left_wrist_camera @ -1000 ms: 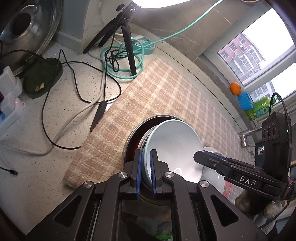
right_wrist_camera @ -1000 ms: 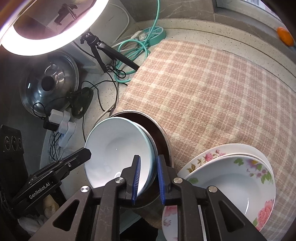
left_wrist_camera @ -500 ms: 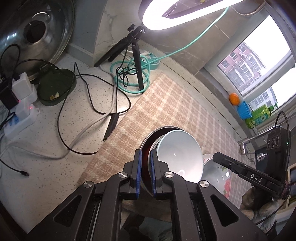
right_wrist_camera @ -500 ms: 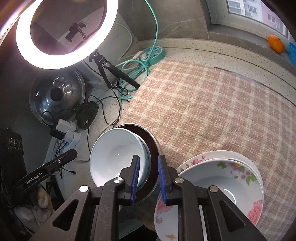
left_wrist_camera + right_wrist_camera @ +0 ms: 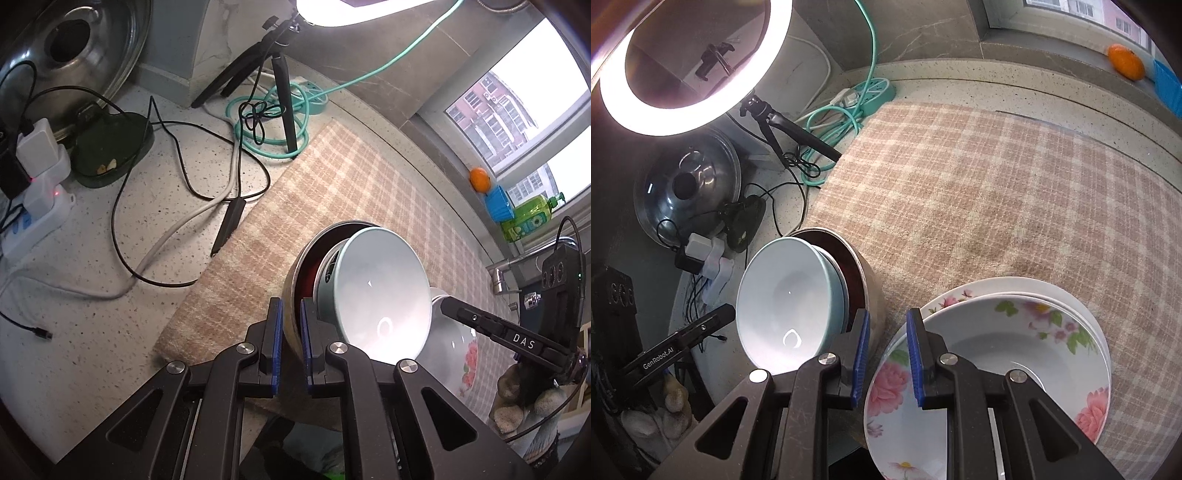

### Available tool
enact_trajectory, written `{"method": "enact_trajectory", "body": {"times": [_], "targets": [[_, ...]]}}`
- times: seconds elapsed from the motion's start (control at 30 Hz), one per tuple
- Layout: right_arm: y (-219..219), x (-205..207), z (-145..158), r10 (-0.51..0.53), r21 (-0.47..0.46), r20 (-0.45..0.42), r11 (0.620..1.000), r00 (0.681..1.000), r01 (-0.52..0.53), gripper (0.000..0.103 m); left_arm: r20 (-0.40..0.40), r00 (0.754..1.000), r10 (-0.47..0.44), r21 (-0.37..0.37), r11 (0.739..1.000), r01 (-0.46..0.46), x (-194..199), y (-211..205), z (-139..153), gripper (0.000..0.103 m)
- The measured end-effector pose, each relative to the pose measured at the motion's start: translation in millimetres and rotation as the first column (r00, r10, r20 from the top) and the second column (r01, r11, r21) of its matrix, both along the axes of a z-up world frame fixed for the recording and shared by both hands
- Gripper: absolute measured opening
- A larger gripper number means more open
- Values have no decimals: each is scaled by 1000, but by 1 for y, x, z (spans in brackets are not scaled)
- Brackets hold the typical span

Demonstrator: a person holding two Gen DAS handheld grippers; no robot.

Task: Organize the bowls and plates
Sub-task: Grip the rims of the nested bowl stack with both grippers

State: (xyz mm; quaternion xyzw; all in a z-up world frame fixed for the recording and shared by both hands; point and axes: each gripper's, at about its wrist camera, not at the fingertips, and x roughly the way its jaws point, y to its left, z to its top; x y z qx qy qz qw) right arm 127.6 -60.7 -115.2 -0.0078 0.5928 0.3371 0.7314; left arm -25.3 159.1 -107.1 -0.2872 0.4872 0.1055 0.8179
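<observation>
A metal bowl with a dark red inside (image 5: 295, 280) (image 5: 866, 275) is tilted above the checked cloth. A pale blue bowl (image 5: 384, 291) (image 5: 786, 291) is nested in it, tipped on its side. My left gripper (image 5: 291, 332) is shut on the metal bowl's rim. My right gripper (image 5: 884, 350) is open and empty, between the metal bowl and a stack of floral plates (image 5: 997, 362) (image 5: 454, 339). The right gripper's body shows in the left wrist view (image 5: 509, 332).
The pink checked cloth (image 5: 997, 192) covers the speckled counter (image 5: 110, 295). A ring light on a tripod (image 5: 683, 66), teal cable and power strip (image 5: 849, 103), black cables, chargers (image 5: 37, 177), a dark green dish (image 5: 110, 151) and a steel lid (image 5: 687, 184) crowd the left side. An orange (image 5: 1126, 61) sits on the sill.
My right gripper has let go of the bowls' rim, opened and drawn back toward the floral plates. The left gripper has lifted and tilted the nested bowls; both cameras pulled back.
</observation>
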Motion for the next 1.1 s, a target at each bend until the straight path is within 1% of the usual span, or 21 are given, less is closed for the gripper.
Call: {"method": "enact_trajectory", "body": {"times": [0.1,0.2,0.37,0.57,0.77,1.1], "targets": [[0,0,-3,1,0,-10,1000,1000,-1,18,-5,1000,-5,18,1000,5,0,-2,-1,8],[0,1,-4,-2,5,-17,1000,1000,2,18,-8,1000,-4,19,1000,4,0,-1,-2,11],[1,3,-8,-1,11,-41,1000,999,1,19,-18,1000,-6,21,1000,7,2,0,-5,11],[5,5,-13,-1,10,-62,1000,998,2,19,-21,1000,-3,2,1000,3,4,2,-8,11],[4,8,-18,-10,31,-110,999,994,14,19,-18,1000,-5,-34,999,5,5,3,-12,11],[11,8,-21,2,24,-114,1000,993,1,19,-13,1000,-13,-52,999,13,7,2,-15,11]]}}
